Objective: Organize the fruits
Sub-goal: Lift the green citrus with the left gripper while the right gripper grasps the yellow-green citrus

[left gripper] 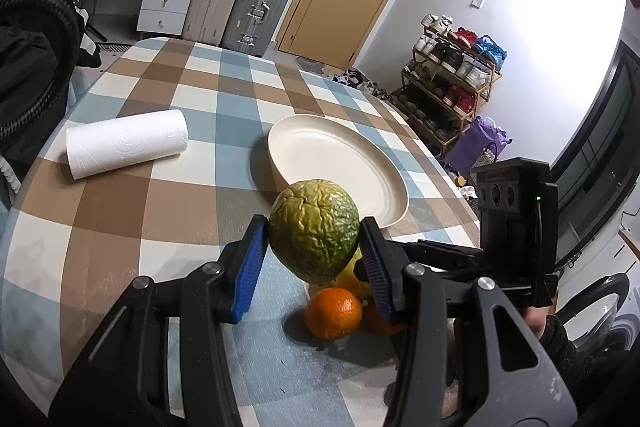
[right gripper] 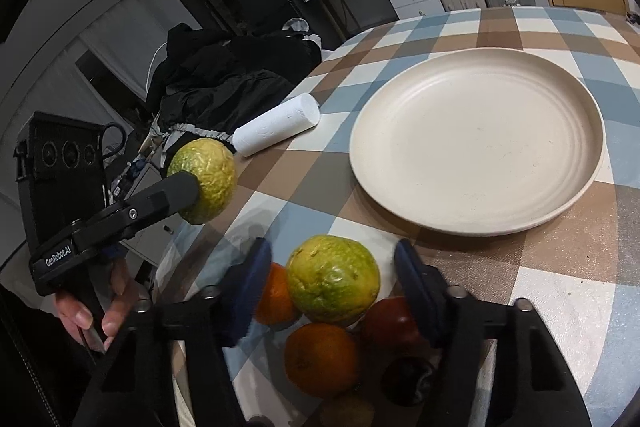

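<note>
left tongs (left gripper: 314, 243) clamped on wrinkled green fruit (left gripper: 314, 231), right tongs (right gripper: 334, 281) wide around fruit pile (right gripper: 332, 315)

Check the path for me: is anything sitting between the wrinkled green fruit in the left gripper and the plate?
Nothing visible. The left gripper holds the wrinkled green fruit clear of the table, and the cream plate lies empty just beyond it. The paper towel roll lies off to the side.

Checked table (left gripper: 120, 227) in brown, blue and white is carrying a cream plate (left gripper: 352, 163), lying bare. Paper towel roll (left gripper: 126, 143) is lying on its side, well apart. Fruit pile (right gripper: 332, 311) is sitting near the plate: oranges, green fruit, red fruit.
</note>
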Available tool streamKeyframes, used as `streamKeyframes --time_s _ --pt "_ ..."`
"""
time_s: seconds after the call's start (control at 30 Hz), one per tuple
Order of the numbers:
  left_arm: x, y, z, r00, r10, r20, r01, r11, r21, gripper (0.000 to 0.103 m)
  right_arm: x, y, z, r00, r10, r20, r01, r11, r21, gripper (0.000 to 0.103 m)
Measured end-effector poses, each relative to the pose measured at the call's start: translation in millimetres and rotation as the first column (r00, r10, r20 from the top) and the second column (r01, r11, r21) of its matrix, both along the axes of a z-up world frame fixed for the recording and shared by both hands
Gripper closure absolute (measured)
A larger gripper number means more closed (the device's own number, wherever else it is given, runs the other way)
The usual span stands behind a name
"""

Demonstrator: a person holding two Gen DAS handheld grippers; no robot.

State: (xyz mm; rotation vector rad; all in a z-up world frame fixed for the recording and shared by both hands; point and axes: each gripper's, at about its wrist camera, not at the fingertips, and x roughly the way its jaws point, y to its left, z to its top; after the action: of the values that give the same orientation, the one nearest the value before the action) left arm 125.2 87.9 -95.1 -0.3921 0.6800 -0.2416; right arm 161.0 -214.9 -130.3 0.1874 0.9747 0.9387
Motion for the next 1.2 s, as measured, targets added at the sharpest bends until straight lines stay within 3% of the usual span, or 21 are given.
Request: streamKeyframes --time_s 0.2,0.5,0.6,0.9,1.2 --pt "6 1 -2 1.000 0.007 -0.015 -0.007 1.000 0.004 0.059 9 -1 -2 0.999 0.023 -0.036 -0.023 1.000 -0.005 0.047" --pt "12 1 -4 0.999 0.013 -0.032 -0.012 1.000 0.007 0.059 3 22 8 0.982 0.189 0.013 -0.184 0.966 -0.182 0.046" --pt "14 1 -5 0.999 0.015 -0.038 -0.015 1.000 0.004 0.059 9 26 6 0.979 0.204 -0.014 -0.203 0.962 -0.185 0.049" --pt "16 3 -4 0.999 0.021 -0.038 -0.020 1.000 0.011 0.059 17 22 4 0.982 0.183 -0.055 -0.190 0.968 -0.165 0.053" --pt "24 -1 -2 0.999 0.009 -0.037 -0.008 1.000 0.022 0.059 22 -15 12 0.991 0.095 -0.098 -0.090 0.995 0.050 0.053"
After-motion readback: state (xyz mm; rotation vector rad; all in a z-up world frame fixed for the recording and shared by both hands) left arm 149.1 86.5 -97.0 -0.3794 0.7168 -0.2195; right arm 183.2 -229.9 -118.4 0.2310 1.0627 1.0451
